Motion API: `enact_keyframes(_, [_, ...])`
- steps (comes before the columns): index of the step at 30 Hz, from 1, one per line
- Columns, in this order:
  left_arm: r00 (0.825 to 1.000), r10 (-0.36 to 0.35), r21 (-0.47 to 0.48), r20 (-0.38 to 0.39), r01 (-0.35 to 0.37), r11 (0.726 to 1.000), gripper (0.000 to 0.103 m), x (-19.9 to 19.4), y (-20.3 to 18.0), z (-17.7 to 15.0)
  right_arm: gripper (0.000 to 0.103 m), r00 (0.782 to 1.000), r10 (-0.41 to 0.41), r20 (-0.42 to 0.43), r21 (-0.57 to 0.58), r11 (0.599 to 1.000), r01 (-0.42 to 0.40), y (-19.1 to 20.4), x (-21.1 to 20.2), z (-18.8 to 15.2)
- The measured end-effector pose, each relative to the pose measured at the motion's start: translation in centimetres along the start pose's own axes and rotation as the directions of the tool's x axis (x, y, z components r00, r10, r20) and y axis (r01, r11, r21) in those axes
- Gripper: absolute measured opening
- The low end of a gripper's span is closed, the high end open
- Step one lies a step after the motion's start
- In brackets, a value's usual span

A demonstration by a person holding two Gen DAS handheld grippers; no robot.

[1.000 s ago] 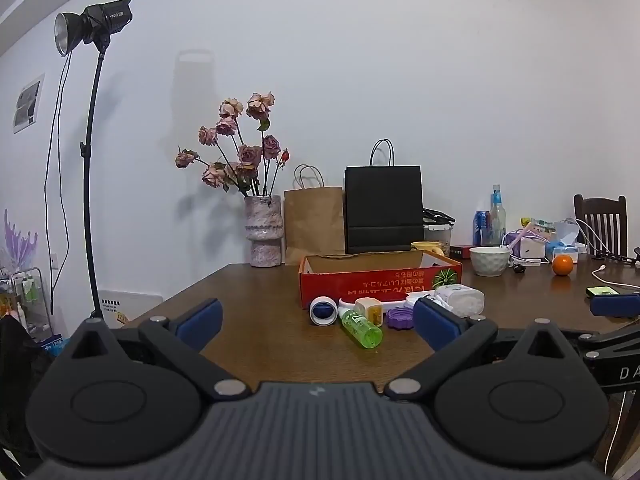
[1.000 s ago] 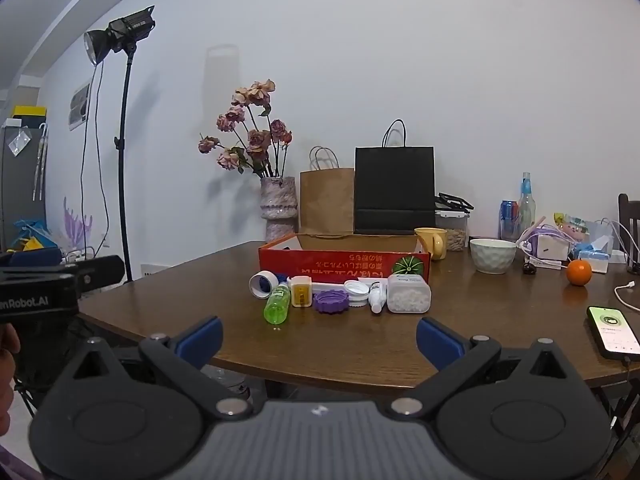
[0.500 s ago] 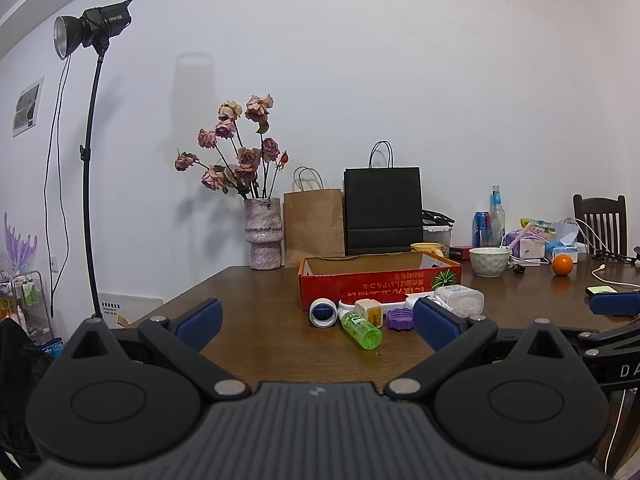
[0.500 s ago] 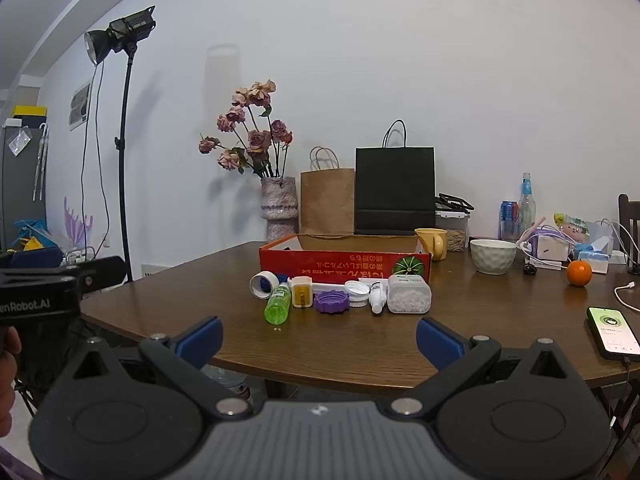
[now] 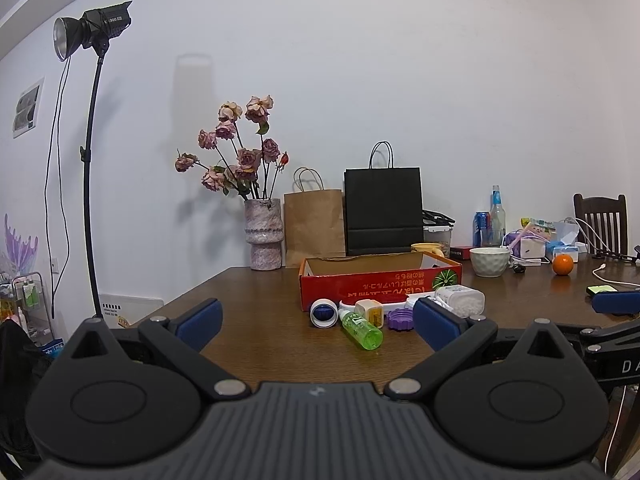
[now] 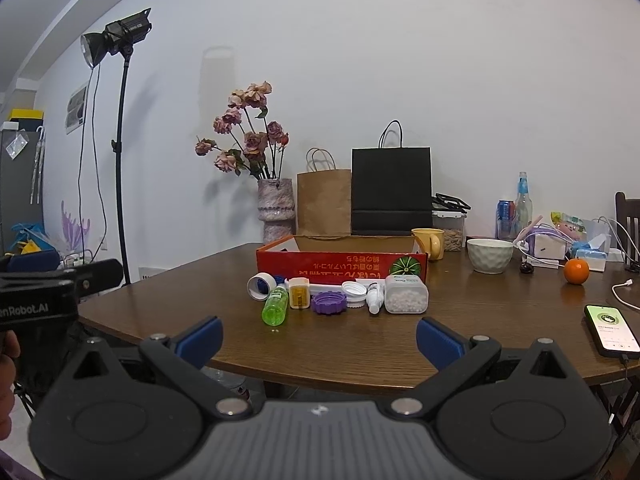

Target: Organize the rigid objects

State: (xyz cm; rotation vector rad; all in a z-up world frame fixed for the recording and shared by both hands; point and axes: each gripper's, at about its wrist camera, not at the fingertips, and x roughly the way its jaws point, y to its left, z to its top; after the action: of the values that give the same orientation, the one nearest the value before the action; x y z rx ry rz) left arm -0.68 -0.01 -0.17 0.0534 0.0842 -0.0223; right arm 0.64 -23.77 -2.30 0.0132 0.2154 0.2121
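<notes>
The left gripper (image 5: pixel 318 322) and right gripper (image 6: pixel 319 338) are both spread wide and empty, held short of the wooden table (image 6: pixel 480 312). The small items, including a green bottle (image 6: pixel 275 305), purple lid (image 6: pixel 329 303) and white pellet container (image 6: pixel 405 294), lie in a row just before the red cardboard box (image 6: pixel 340 266).

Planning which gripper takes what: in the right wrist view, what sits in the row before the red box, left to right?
White cap → green bottle → yellow case → purple lid → white lid → small white bottle → clear pellet box.
</notes>
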Motion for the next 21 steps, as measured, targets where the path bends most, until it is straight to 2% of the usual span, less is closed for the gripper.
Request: enact_keyframes(21, [1.000, 0.005, 0.002, 0.002, -0.005, 1.000, 0.103, -0.05, 0.13, 0.09, 0.103, 1.000, 0.001, 0.000, 0.004, 1.000, -0.001, 0.00, -0.02, -0.06])
